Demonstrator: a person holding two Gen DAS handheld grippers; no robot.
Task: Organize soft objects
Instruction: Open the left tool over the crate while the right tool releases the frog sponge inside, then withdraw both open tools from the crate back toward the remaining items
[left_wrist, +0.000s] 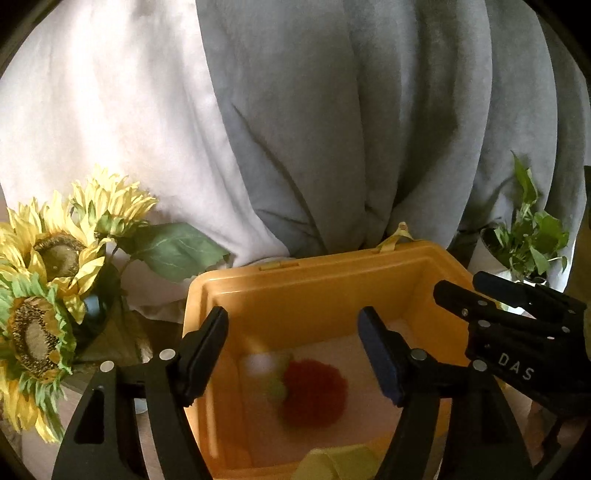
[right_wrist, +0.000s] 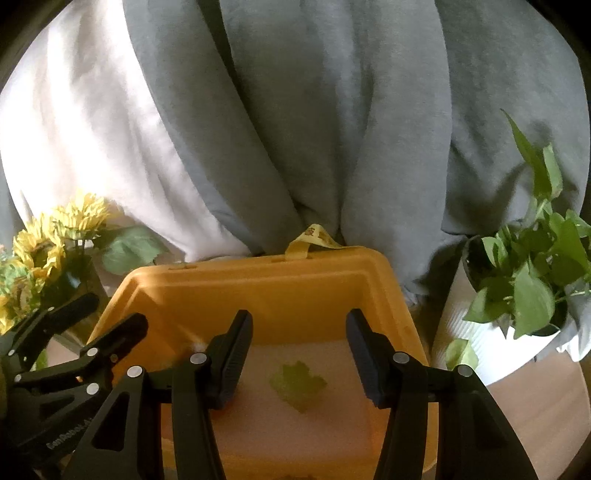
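Looking down both grippers, you see the yellow bin (left_wrist: 317, 295) right under them, and the soft things already lie on its floor. Your left gripper (left_wrist: 293, 350) has its fingers spread with nothing between them; the red pompom (left_wrist: 314, 393) lies below and slightly ahead of the gap, so this hand is the nearer one to it. Your right gripper (right_wrist: 299, 354) is also spread and empty, and a green leaf-like piece (right_wrist: 297, 384) lies flat below its gap. The pompom is round, with no clear long axis. It is blurred, and the pale and green bits beside it cannot be identified. A yellow-green object (left_wrist: 336, 463) at the near edge is cut off.
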